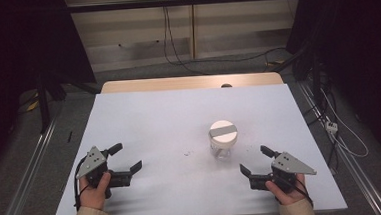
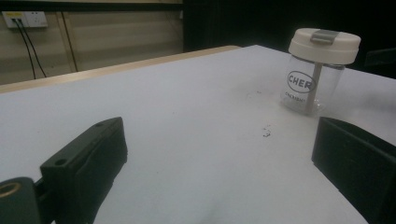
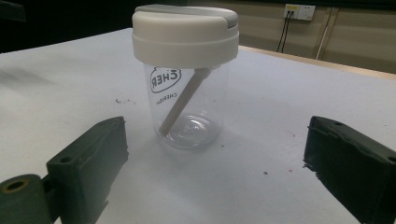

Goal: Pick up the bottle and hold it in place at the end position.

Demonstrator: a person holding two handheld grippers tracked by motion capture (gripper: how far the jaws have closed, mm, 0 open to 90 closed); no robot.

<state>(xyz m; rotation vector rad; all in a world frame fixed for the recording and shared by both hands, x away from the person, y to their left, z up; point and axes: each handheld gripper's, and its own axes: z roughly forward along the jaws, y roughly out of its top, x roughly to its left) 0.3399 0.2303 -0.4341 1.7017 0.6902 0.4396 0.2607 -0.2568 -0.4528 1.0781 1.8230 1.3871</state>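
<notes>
A clear jar (image 1: 223, 141) with a white lid (image 1: 223, 131) stands upright on the table (image 1: 144, 125), right of centre. My right hand-held gripper (image 1: 256, 160) sits near it, jaws apart; my left hand-held gripper (image 1: 126, 157), also spread, lies well apart from it

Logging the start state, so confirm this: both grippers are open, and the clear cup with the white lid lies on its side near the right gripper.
One thing is wrong: the clear cup stands upright, white lid on top, as the right gripper view shows. Both the left gripper and right gripper are open, and it is nearer the right one.
</notes>
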